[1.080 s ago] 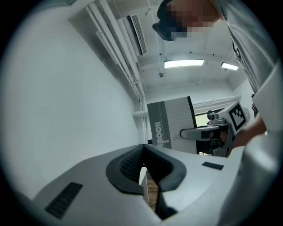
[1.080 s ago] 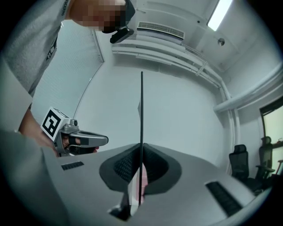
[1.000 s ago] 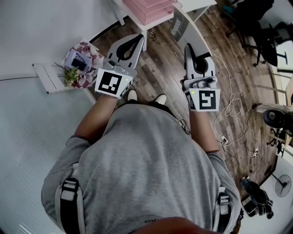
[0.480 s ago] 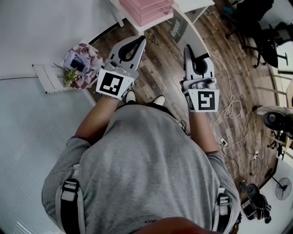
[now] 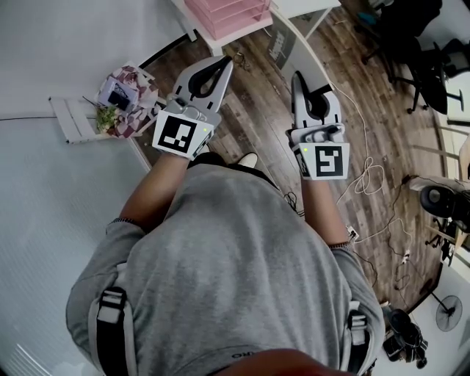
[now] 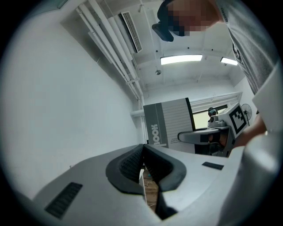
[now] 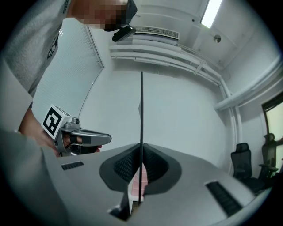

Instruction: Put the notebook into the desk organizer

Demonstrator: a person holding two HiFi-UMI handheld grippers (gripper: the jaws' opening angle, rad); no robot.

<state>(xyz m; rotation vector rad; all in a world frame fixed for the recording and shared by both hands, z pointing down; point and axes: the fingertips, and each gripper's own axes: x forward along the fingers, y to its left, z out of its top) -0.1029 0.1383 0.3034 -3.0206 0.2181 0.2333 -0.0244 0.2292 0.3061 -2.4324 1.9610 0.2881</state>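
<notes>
Room: white wall (image 5: pixel 66 44) at left, wooden floor (image 5: pixel 382 117) underfoot, loose cables (image 5: pixel 371 176) at right, office chairs (image 5: pixel 418 44) far right. Ceiling light (image 6: pixel 181 59) on. White table (image 5: pixel 305 9) ahead of person, pink desk organizer (image 5: pixel 233 13) on it. Notebook (image 5: pixel 281 45) grey, upright, in air over floor, just short of table, apart from organizer. Right hand-held gripper (image 5: pixel 297 79) clamped tight on notebook's lower edge, thin cover pinched between pads. Left hand-held gripper (image 5: pixel 220 67) closed, pads touching, empty, beside right one.
</notes>
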